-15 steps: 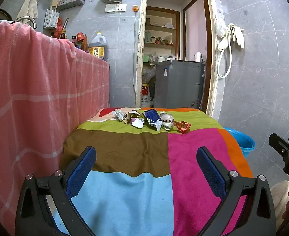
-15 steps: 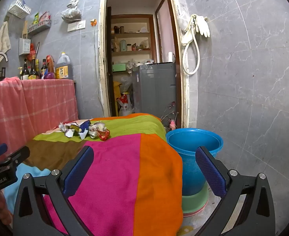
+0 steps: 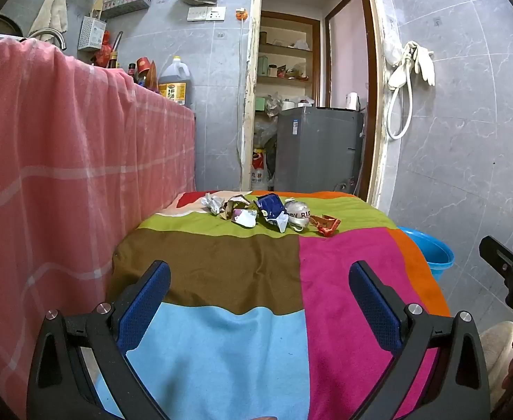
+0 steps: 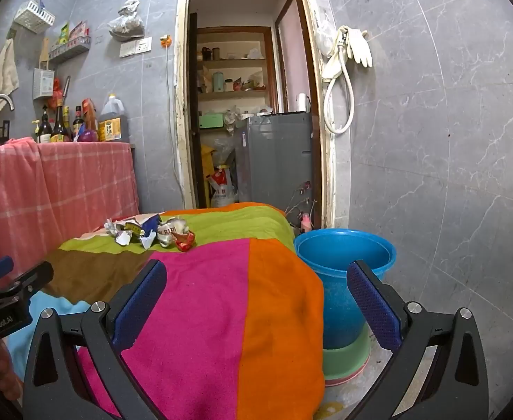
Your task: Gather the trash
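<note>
Currently both grippers stand wide apart and empty — the left gripper (image 3: 259, 283) and right gripper (image 4: 256, 281) hover over the near end of the blanket (image 3: 221, 262). The trash (image 3: 270, 211) lies well ahead; the bucket (image 4: 343, 255) stands beside. Risk: light wrappers scatter — or pads snag cloth.

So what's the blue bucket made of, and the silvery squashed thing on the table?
The blue bucket looks like plastic: smooth, evenly coloured, slightly glossy, with a moulded rim. The silvery squashed thing seems to be a thin metal can, probably aluminium: shiny, dented and creased, with printed letters. It is small in view, so that is a guess.
</note>
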`<state>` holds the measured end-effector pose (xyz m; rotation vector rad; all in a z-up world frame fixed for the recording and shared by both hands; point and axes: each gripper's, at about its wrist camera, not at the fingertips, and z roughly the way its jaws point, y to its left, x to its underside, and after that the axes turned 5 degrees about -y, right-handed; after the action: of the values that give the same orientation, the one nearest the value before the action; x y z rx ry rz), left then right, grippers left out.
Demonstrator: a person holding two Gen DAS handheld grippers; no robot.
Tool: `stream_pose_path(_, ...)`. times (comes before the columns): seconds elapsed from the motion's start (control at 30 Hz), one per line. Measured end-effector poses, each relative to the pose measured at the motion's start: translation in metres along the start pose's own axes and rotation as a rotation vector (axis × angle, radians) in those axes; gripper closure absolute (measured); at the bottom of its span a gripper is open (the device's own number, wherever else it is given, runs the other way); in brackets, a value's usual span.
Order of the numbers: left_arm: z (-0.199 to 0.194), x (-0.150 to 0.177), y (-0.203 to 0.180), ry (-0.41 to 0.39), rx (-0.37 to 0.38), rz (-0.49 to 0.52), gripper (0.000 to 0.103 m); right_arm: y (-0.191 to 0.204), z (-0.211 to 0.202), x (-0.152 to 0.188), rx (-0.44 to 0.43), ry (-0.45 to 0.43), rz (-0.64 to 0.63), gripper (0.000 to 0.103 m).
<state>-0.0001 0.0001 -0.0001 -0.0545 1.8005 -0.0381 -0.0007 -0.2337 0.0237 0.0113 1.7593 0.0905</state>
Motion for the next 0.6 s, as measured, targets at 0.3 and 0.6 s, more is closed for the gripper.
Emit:
stream_pose_path(0.3,-0.0001,-0.0002,0.0001,0.001,0.000,-0.001,0.003,-0.0004,-0.0014,-0.0003,0.000,-0.003,0.002,0.000)
stream_pose_path(0.6,-0.0001,-0.0001,-0.0002,0.002,-0.002,0.001,0.003,-0.0012,-0.0021,-0.0002,0.001,-0.004,0.001,0.000)
